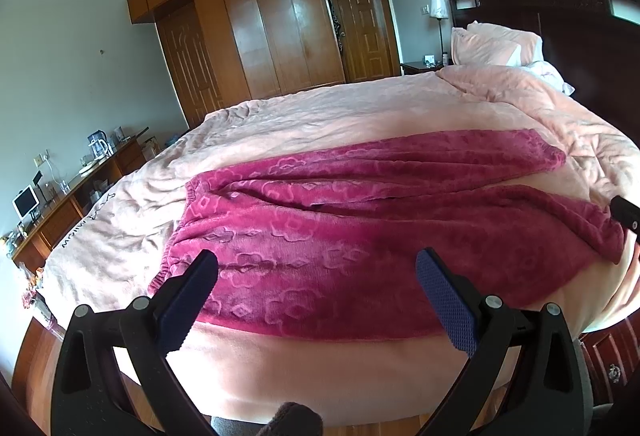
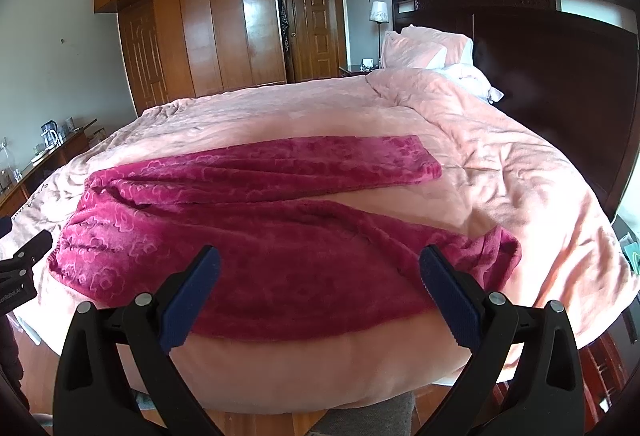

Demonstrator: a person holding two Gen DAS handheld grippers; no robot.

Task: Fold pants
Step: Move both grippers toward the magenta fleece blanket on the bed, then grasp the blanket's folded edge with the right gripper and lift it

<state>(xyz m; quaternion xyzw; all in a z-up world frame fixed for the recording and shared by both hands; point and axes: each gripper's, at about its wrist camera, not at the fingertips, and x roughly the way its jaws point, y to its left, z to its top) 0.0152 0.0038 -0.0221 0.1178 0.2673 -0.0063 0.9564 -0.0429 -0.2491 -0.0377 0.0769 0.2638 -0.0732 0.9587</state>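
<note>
Magenta fleece pants (image 1: 360, 220) with an embossed flower pattern lie spread on the pink bed, waistband at the left, two legs running right. They also show in the right wrist view (image 2: 260, 236). My left gripper (image 1: 316, 268) is open and empty, hovering above the near edge of the pants by the waist end. My right gripper (image 2: 320, 268) is open and empty above the near leg, whose cuff (image 2: 492, 248) is rumpled. The far leg (image 2: 360, 160) lies flat.
The pink duvet (image 1: 320, 116) covers the bed, with pillows (image 1: 492, 44) and a dark headboard (image 2: 540, 48) at the right. A wooden wardrobe (image 1: 260, 28) stands behind. A desk with a kettle (image 1: 98, 144) is at the left. The bed's near edge (image 2: 320, 368) is below the grippers.
</note>
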